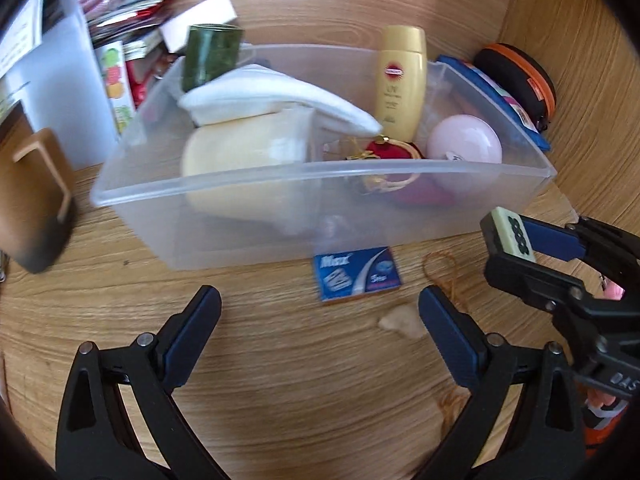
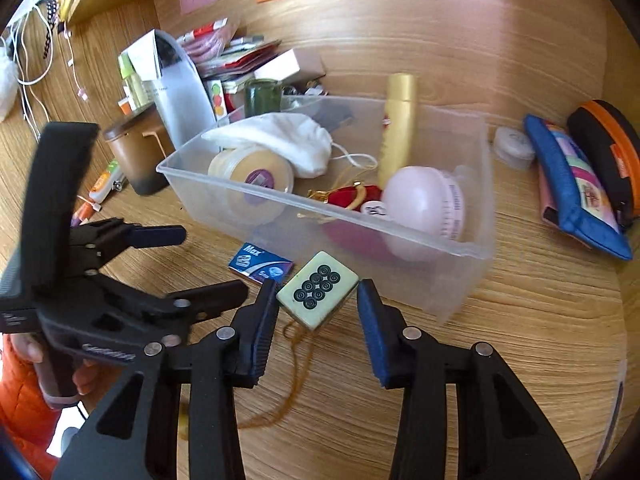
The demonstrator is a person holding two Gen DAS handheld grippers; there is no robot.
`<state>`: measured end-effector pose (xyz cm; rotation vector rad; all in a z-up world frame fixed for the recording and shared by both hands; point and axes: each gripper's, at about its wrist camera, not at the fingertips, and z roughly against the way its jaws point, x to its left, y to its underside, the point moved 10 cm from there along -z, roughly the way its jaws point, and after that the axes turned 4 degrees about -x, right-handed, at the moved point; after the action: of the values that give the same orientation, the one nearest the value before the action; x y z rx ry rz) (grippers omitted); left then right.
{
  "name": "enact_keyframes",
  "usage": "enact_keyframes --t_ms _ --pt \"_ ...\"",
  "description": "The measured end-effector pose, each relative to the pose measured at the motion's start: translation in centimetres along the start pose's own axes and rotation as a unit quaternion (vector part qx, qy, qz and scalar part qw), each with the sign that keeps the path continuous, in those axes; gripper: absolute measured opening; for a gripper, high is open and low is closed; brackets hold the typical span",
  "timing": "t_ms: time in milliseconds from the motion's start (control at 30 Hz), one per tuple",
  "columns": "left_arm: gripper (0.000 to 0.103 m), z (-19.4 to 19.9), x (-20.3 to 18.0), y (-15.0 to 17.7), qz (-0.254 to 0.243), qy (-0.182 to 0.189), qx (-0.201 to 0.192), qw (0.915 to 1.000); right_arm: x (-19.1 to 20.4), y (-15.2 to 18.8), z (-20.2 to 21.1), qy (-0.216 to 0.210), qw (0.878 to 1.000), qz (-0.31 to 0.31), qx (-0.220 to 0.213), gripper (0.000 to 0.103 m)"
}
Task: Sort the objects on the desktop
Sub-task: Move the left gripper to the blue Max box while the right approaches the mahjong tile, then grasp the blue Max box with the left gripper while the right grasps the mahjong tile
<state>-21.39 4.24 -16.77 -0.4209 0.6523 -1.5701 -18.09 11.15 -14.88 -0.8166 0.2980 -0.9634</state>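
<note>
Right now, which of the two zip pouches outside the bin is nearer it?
The blue pouch, beside the clear bin; the black-and-orange case lies beyond it.

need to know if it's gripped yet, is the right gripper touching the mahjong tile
Touching. The left wrist view shows the mahjong tile pinched between the right gripper pads, clear of the desk.

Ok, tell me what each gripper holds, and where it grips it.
The right gripper holds a mahjong tile, pads on two opposite edges, dotted face up. The left gripper is open and holds nothing.
</note>
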Motion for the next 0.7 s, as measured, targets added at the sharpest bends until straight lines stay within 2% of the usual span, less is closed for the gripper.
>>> enact_keyframes --t_ms 100,167,300,467,700 --pt "0.100 -0.7 -0.8 -0.3 -0.009 -0.009 0.004 0.9999 -0.5 -0.1 0.3 -0.005 1.000 -0.005 -0.004 0.037" --pt "0.092 -1.2 -1.1 -0.2 -0.010 -0.007 0.012 0.9999 -0.9 -0.1 0.5 -0.008 1.000 -0.010 -0.007 0.037" --pt "0.089 -1.5 -1.2 -0.5 -0.004 -0.013 0.016 0.9998 -1.5 0.0 1.0 -0.014 1.000 -0.019 -0.013 0.037" --pt "0.080 -1.8 -1.2 -0.7 -0.019 -0.037 0.014 0.9990 -1.7 0.0 1.5 -0.019 0.999 -0.024 -0.018 0.037" --pt "0.079 -1.9 -1.5 -0.8 -0.030 -0.048 0.011 0.9983 -1.5 0.1 2.0 -0.021 0.999 -0.024 -0.022 0.037"
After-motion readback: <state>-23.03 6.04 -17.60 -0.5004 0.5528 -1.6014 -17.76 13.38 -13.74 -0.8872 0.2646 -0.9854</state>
